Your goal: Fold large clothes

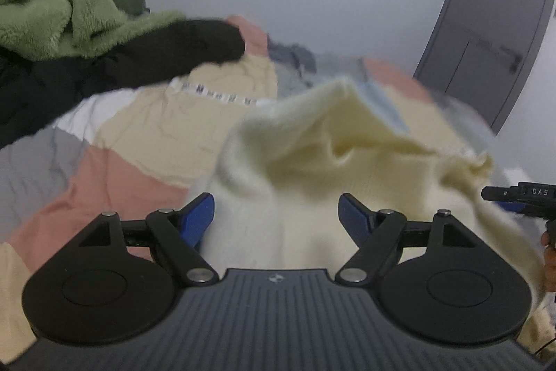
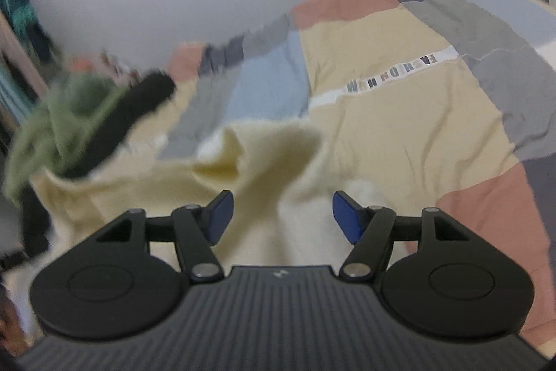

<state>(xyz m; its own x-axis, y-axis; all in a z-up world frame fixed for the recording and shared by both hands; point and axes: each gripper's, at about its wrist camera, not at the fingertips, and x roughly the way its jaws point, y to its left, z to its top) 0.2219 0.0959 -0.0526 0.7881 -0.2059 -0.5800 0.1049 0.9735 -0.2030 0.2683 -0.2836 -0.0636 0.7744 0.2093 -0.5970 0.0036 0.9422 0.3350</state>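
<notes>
A cream fluffy garment (image 1: 312, 159) lies bunched and blurred on the patchwork bed cover, right in front of both grippers; it also shows in the right wrist view (image 2: 264, 169). My left gripper (image 1: 276, 214) is open, its blue pads apart with the cream cloth beyond and between them. My right gripper (image 2: 279, 214) is open the same way over the cream cloth. The right gripper's tip shows at the right edge of the left wrist view (image 1: 521, 197).
A green fleece garment (image 1: 62, 6) and a black garment (image 1: 114, 65) are piled at the left of the bed. The patchwork cover (image 2: 399, 113) in beige, pink, grey and blue spreads beyond. A grey door (image 1: 486, 23) stands at the right.
</notes>
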